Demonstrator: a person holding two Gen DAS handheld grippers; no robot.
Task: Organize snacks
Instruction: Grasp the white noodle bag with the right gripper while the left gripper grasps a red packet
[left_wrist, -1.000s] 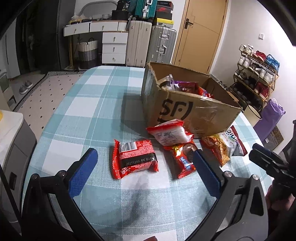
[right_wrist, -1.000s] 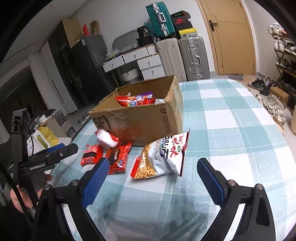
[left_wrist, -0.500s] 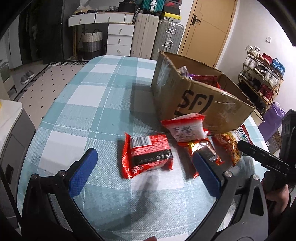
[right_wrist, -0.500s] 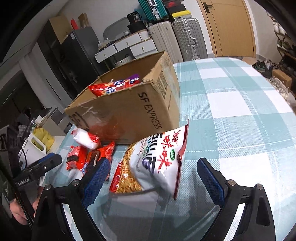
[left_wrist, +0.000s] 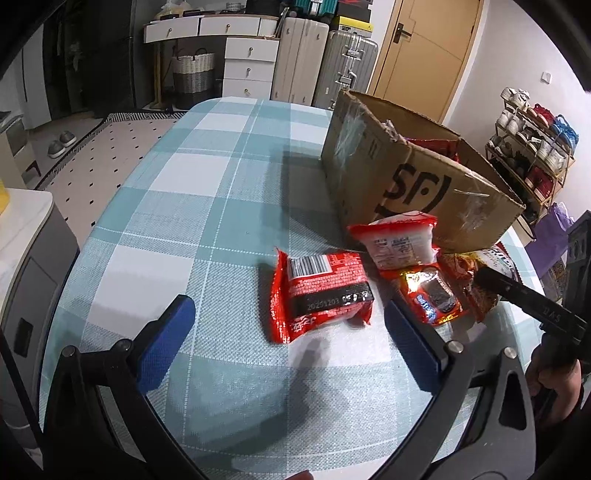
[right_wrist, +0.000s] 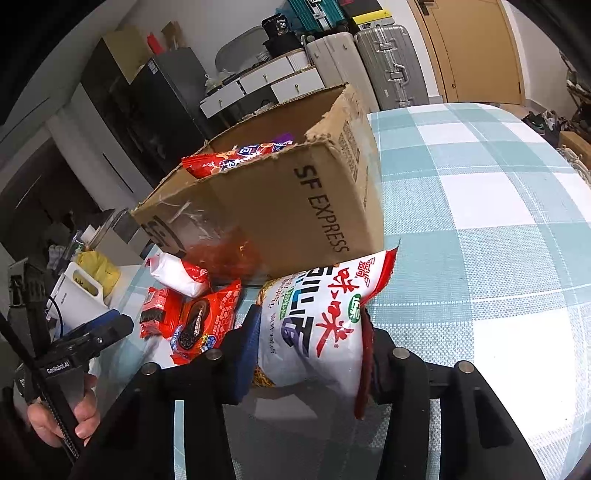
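Between the right gripper's (right_wrist: 310, 347) fingers (right_wrist: 248, 343), pinched white snack bag (right_wrist: 314, 325).

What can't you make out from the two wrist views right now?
- cardboard box contents: right wrist view, near wall hides all but one red packet.
- white snack bag lower end: right wrist view, behind the right gripper shut on it.
- Same bag in left wrist view: mostly behind the right gripper's finger.
- red packet with barcode: print too small.

Left tool (left_wrist: 286, 338) and right tool (right_wrist: 308, 349): black frames with silver screw heads, fingers faced with blue pads (left_wrist: 164, 341). Black pistol-style handle printed "GenRobot.AI" in white; bare hand (right_wrist: 64, 413) gripping it.
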